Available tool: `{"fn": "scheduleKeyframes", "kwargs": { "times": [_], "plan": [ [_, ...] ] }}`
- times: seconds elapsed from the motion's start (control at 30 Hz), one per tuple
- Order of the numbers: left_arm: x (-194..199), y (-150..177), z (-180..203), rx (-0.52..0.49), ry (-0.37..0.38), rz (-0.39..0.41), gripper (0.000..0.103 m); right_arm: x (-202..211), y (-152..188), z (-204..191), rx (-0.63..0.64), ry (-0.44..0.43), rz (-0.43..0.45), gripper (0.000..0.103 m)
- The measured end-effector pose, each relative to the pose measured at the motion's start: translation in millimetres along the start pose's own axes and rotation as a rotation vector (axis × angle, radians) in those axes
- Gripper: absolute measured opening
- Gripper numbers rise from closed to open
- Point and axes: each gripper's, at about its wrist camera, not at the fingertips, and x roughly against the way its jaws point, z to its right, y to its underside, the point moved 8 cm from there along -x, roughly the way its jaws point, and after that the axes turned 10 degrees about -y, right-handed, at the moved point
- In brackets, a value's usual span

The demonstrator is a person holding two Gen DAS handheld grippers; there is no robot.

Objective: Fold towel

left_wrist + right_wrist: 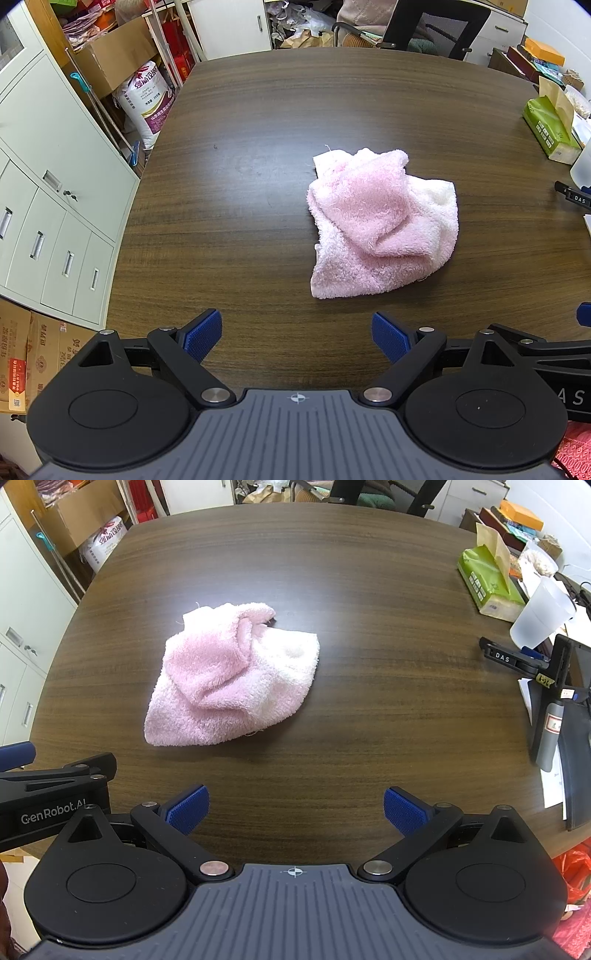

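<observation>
A pink fluffy towel (380,225) lies crumpled in a heap on the dark wooden table (240,166), with a paler, whitish part on its right side. It also shows in the right wrist view (229,679). My left gripper (297,338) is open and empty, above the table's near edge, short of the towel and to its left. My right gripper (295,810) is open and empty, near the front edge, short of the towel and to its right. The two grippers are side by side; the left one's body (51,797) shows at the left of the right wrist view.
A green tissue box (487,583), a translucent plastic cup (543,616) and a black device labelled DAS (517,661) sit along the table's right side. Grey cabinets (48,192) and boxes stand to the left. A black chair (436,26) is at the far edge.
</observation>
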Motion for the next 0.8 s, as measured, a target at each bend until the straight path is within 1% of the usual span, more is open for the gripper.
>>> {"fn": "scheduleKeyframes", "kwargs": {
  "times": [0.2,0.23,0.27,0.8],
  "plan": [
    [-1.4,-1.1,0.6,-0.002,0.000,0.000,0.091,0.9,3.4,-2.1,0.001,0.001,0.000,0.102],
    [-1.8,-1.3,0.6,-0.002,0.001,0.000,0.091,-1.0,-0.4,-0.6,0.002,0.001,-0.003,0.102],
    [-2.2,-1.6,0.4,-0.002,0.001,-0.001,0.091,-5.8,-12.2,4.8,0.005,-0.001,-0.007,0.102],
    [-3.7,-10.8,0.1,-0.006,0.007,0.009,0.091,-9.5,-21.9,2.4,0.026,0.008,-0.010,0.102]
  ]
}}
